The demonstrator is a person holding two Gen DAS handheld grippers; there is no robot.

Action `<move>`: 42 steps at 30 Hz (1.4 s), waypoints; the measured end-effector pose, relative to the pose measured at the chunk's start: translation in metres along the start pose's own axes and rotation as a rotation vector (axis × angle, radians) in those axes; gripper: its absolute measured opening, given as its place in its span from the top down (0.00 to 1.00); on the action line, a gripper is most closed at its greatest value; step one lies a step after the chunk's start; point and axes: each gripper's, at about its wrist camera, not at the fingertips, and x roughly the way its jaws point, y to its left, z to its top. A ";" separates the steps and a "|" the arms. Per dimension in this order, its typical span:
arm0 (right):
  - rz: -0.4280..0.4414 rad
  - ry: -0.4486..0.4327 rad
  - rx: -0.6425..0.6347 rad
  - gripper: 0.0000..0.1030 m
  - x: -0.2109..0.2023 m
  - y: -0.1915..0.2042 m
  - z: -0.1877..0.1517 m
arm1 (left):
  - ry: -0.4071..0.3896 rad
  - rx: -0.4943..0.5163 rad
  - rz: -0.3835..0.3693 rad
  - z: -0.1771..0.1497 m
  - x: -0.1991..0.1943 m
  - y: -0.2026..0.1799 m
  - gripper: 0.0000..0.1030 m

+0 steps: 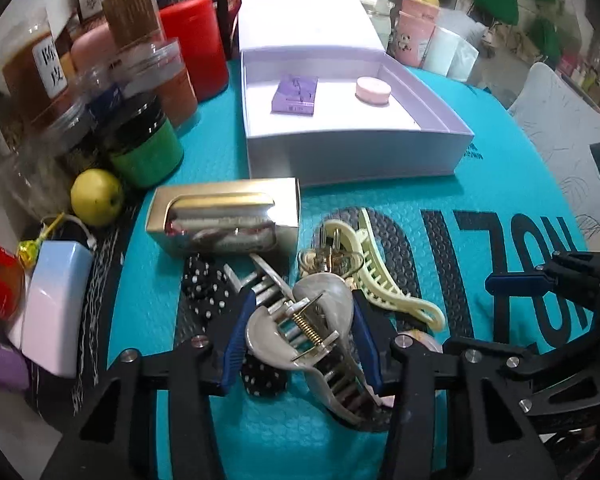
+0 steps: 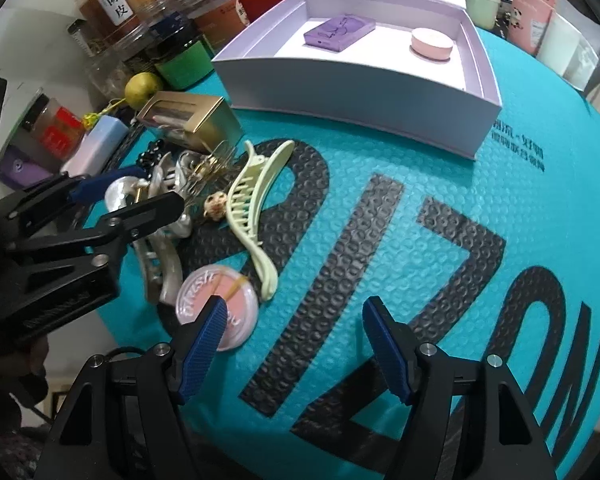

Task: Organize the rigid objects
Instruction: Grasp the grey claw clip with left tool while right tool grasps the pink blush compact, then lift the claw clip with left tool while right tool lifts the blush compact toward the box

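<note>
My left gripper (image 1: 300, 320) is shut on a pearl-grey claw hair clip (image 1: 300, 320), its blue pads on either side of it, over a black polka-dot scrunchie (image 1: 204, 288). The clip also shows in the right wrist view (image 2: 156, 216) between the left gripper's fingers. A pale yellow hair clip (image 1: 380, 276) (image 2: 252, 208) lies beside it. A round pink compact (image 2: 220, 312) sits by my right gripper's left pad. My right gripper (image 2: 296, 340) is open and empty above the teal mat. An open white box (image 1: 352, 148) (image 2: 360, 100) holds a purple case (image 1: 296, 94) and a pink round tin (image 1: 374, 90).
A gold windowed box (image 1: 224, 216) lies left of the white box. Jars, a red canister (image 1: 196, 44) and a yellow-green fruit (image 1: 96, 196) crowd the left side. A white-blue case (image 1: 56, 304) sits at the mat's left edge. Pink cartons (image 1: 416, 32) stand at the back.
</note>
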 end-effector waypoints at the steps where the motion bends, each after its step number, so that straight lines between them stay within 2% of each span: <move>1: -0.001 0.001 -0.001 0.33 0.001 -0.001 0.001 | -0.014 0.017 -0.003 0.000 -0.001 -0.002 0.54; 4: 0.012 0.011 0.001 0.36 0.004 -0.001 0.001 | -0.016 0.053 -0.024 0.001 -0.002 -0.003 0.55; 7: 0.045 0.010 -0.006 0.36 0.004 0.005 0.000 | -0.014 0.037 -0.059 0.001 -0.010 0.003 0.55; 13: 0.085 0.024 -0.028 0.36 0.010 0.020 -0.006 | -0.013 0.038 -0.063 0.002 -0.031 0.010 0.55; 16: 0.097 0.023 -0.040 0.36 0.015 0.029 -0.007 | -0.004 0.007 -0.066 0.001 -0.037 0.018 0.55; 23: 0.083 0.014 -0.102 0.36 0.022 0.050 -0.007 | 0.014 -0.036 -0.040 -0.005 -0.046 0.033 0.55; 30: 0.030 0.005 -0.148 0.36 0.029 0.062 -0.004 | 0.012 -0.074 -0.009 -0.007 -0.053 0.045 0.55; 31: 0.010 -0.001 -0.168 0.38 0.030 0.065 -0.005 | 0.010 -0.081 -0.002 -0.007 -0.054 0.047 0.55; 32: -0.023 -0.009 -0.191 0.46 0.031 0.069 -0.006 | 0.008 -0.084 0.002 -0.007 -0.055 0.048 0.55; 34: -0.056 -0.016 -0.237 0.46 0.032 0.076 -0.008 | 0.007 -0.083 0.011 -0.007 -0.055 0.049 0.55; 37: -0.028 -0.008 -0.211 0.47 0.031 0.074 -0.006 | 0.015 -0.058 0.034 -0.007 -0.056 0.047 0.55; 42: 0.030 0.013 -0.151 0.47 0.023 0.064 -0.004 | 0.025 -0.057 0.019 -0.005 -0.063 0.043 0.54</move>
